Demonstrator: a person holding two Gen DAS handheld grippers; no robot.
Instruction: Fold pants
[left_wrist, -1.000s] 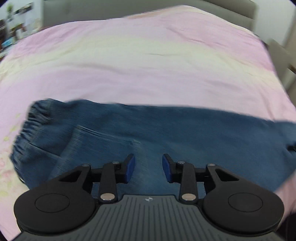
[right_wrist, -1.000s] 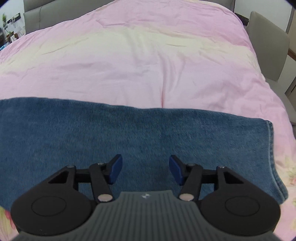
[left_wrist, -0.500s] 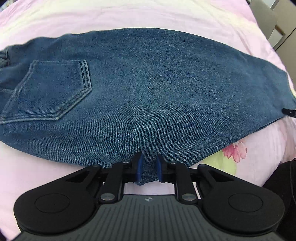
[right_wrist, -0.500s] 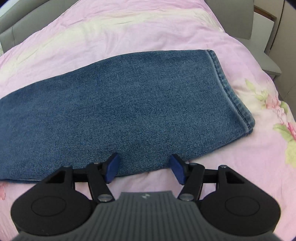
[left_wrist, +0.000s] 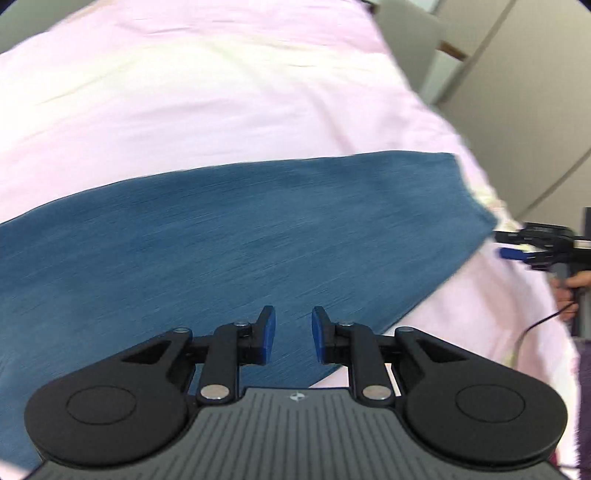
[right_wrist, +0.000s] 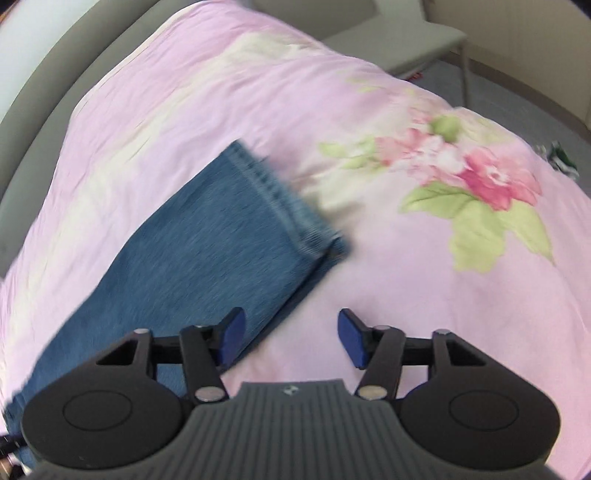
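Blue denim pants lie flat across the pink bed, the legs stacked into one long band. My left gripper hovers over the near edge of the leg, open with a narrow gap and nothing between its pads. In the right wrist view the hemmed leg end points up and right. My right gripper is wide open and empty, its left pad over the denim edge, its right pad over the sheet. The right gripper also shows in the left wrist view, just past the hem.
The pink duvet with a flower print covers the bed. A grey headboard runs along the far side. A grey chair stands beyond the bed's right edge. A wall lies to the right.
My left gripper let go of the pants' near edge, opened and moved right toward the leg end. My right gripper swung right past the hem and stayed open. Both views are motion-blurred.
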